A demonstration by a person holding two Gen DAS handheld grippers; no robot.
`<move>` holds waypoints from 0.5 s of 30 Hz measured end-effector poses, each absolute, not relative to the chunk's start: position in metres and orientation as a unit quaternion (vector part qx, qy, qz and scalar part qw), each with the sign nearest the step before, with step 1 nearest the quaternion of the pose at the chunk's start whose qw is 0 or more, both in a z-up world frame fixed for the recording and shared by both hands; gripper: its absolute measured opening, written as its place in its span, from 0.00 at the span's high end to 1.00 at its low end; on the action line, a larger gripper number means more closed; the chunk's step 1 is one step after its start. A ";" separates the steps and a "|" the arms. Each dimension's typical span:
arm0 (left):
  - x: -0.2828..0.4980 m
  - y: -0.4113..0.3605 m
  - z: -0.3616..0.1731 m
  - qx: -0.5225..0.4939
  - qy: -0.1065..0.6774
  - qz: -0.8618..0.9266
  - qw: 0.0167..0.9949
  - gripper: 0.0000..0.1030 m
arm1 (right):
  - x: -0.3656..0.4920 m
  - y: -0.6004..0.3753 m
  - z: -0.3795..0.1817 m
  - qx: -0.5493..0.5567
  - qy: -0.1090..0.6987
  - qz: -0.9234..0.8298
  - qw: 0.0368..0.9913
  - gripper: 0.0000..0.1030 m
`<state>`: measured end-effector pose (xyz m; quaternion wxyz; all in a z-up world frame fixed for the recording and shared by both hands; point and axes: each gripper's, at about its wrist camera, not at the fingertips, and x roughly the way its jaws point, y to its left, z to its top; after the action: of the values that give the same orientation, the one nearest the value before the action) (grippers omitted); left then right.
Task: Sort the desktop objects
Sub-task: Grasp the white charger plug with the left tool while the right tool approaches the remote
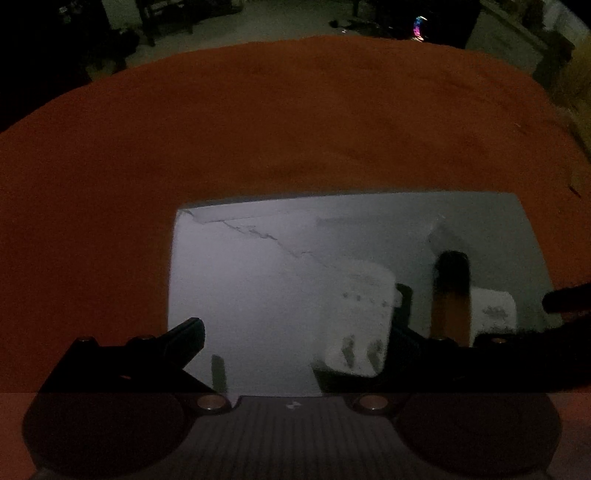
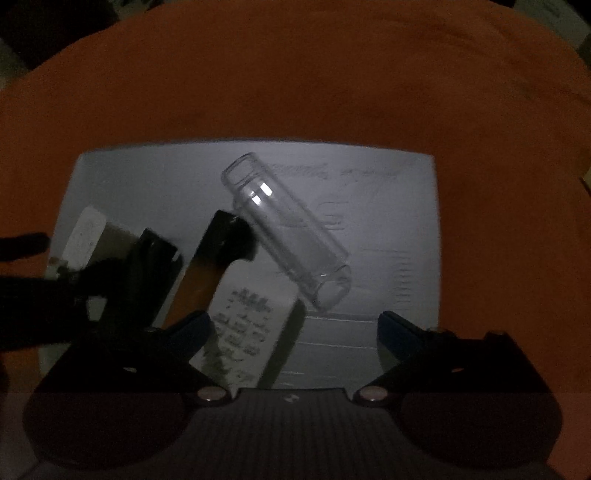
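Note:
A mirror-like glossy tray (image 2: 399,206) lies on an orange cloth (image 2: 295,81). A clear glass vial (image 2: 288,229) lies tilted on it, just ahead of my right gripper (image 2: 295,325), which is open and empty. A black and amber flat object (image 2: 207,266) lies left of the vial. In the left wrist view the same tray (image 1: 258,266) shows a white block (image 1: 358,314) by the right finger of my left gripper (image 1: 295,332), which is open. The black and amber object (image 1: 450,295) stands behind it.
The orange cloth (image 1: 295,129) covers the table around the tray. The dark room floor and furniture (image 1: 258,22) lie beyond the far edge. The other gripper's dark fingers (image 2: 37,243) enter from the left in the right wrist view.

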<state>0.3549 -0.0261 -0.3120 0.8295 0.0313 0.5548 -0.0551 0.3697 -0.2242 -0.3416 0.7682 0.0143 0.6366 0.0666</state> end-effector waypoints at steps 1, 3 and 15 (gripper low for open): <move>0.356 -0.024 -0.312 0.021 0.550 -0.062 0.833 0.13 | 0.369 -0.220 -0.343 0.009 0.638 0.070 0.767 0.07; 0.356 -0.022 -0.311 0.011 0.542 -0.072 0.837 0.26 | 0.365 -0.213 -0.344 0.001 0.634 0.073 0.770 0.13; 0.348 -0.023 -0.315 0.072 0.553 -0.128 0.820 0.74 | 0.364 -0.230 -0.333 -0.014 0.646 0.079 0.759 0.59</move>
<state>0.3478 -0.0229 -0.3154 0.8200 0.0719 0.5532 -0.1281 0.3640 -0.2302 -0.3334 0.7591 -0.0137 0.6460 0.0790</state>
